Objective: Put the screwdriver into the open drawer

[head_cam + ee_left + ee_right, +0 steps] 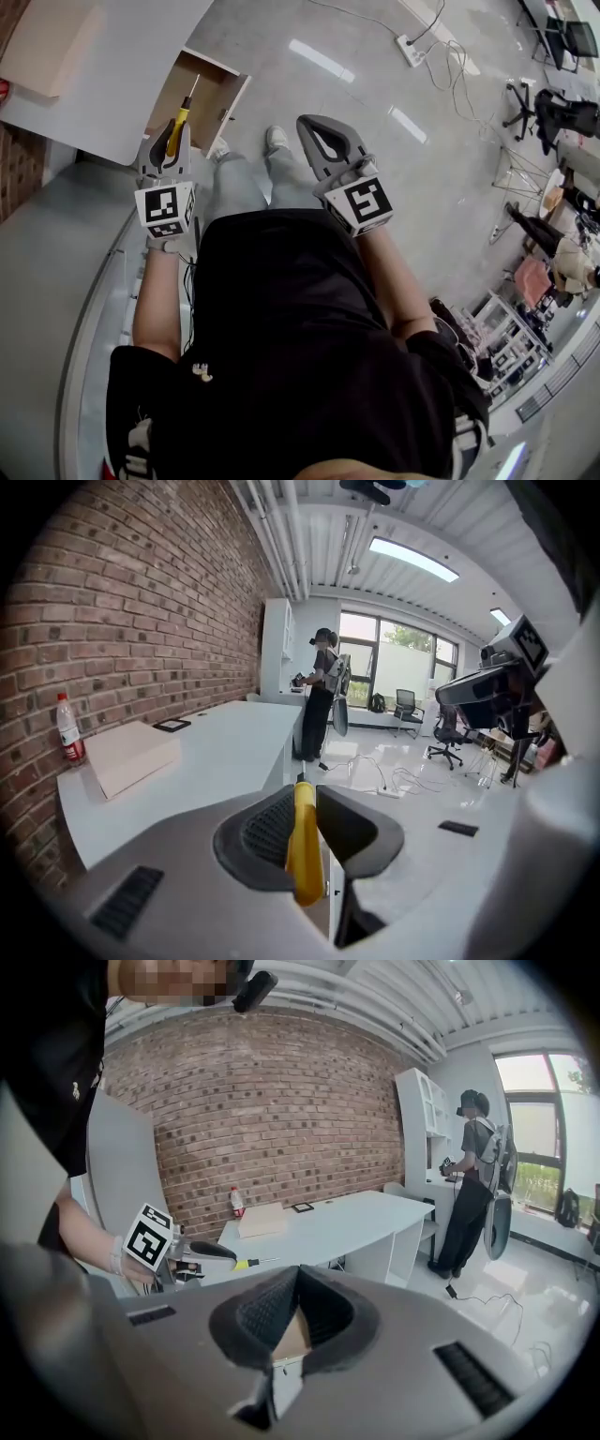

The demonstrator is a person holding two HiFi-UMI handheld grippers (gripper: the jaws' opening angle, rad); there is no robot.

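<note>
My left gripper (175,129) is shut on the yellow handle of the screwdriver (177,124). Its thin shaft points out over the open drawer (208,105), which is wooden inside and sticks out from the white desk (122,66). In the left gripper view the yellow handle (305,841) stands pinched between the dark pads. My right gripper (307,122) hangs beside it over the floor, shut with nothing in it. The right gripper view shows the closed jaws of my right gripper (298,1271), with the left gripper (202,1252) and the screwdriver (246,1263) off to the left.
A flat cardboard box (52,42) lies on the desk, and a red-labelled bottle (67,728) stands by the brick wall. A power strip with cables (412,49) lies on the floor. Office chairs (553,112) stand at the far right. A person (323,700) stands at the far end.
</note>
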